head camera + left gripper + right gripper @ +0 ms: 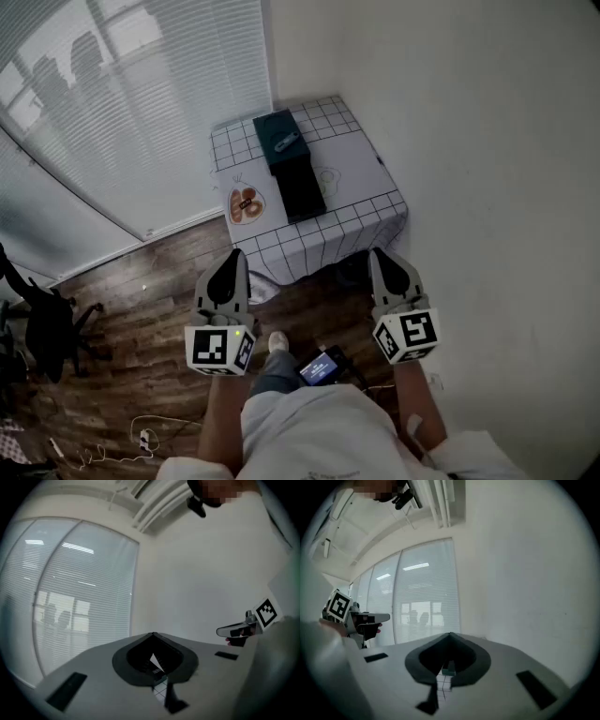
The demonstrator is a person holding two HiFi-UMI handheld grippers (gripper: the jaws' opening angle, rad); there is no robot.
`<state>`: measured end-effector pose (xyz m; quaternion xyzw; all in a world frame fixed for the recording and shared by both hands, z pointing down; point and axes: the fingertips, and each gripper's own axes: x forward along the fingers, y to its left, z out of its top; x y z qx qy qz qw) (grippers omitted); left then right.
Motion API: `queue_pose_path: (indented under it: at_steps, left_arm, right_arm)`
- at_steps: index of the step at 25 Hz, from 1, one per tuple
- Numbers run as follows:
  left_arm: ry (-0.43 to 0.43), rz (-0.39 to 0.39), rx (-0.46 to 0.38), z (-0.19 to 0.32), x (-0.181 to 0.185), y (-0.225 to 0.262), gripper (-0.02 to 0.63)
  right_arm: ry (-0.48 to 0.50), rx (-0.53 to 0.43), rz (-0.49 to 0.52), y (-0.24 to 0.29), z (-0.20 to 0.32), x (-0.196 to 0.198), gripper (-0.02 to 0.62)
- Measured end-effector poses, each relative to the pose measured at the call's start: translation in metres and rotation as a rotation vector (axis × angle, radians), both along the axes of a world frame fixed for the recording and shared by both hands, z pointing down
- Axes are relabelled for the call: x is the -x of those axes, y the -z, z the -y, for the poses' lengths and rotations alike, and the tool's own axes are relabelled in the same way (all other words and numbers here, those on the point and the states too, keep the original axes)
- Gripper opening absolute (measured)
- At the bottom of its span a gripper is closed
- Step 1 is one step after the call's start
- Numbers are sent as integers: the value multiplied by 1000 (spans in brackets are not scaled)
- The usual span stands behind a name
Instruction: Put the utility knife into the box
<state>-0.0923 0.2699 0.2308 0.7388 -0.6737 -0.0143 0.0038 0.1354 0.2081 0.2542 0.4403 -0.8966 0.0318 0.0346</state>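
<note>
Small pale thing (pixel 286 142) on teal box (pixel 270 126) — unidentifiable

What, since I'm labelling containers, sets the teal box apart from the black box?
The teal box is dark green-blue; the black box is plain black. The teal box lies farther from the person, the black box nearer. A small pale item rests on the teal box; nothing shows on the black box. Both are rectangular, end to end on the checked tablecloth.

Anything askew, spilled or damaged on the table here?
Nothing stands out. The teal box and black box lie end to end on the table, nothing spilled. The left gripper and right gripper are shut and empty, short of the table.
</note>
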Motion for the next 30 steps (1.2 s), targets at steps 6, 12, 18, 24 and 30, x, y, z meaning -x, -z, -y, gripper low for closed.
queue_pose_path:
  at_steps: [6,12,18,24,30]
  left_arm:
    - [20,6,65,-75,-1,-9,6]
    - [-32,31,72,-97,-14,-3,6]
    - [-43,11,63,-107,-30,1,6]
    - [-12,62,43,-112,-39,6,6]
    - [13,39,50,-118,-42,-1,6]
  right_arm:
    - [-17,-22,11,17,-63,1,6]
    - [-17,-1,-12,14,-97,1,6]
    - [-27,-17,-21,10,-109,-13,6]
    - [-19,-20,-9,12,-109,-35,6]
    - [-23,-8,-2,3,-105,-56,6]
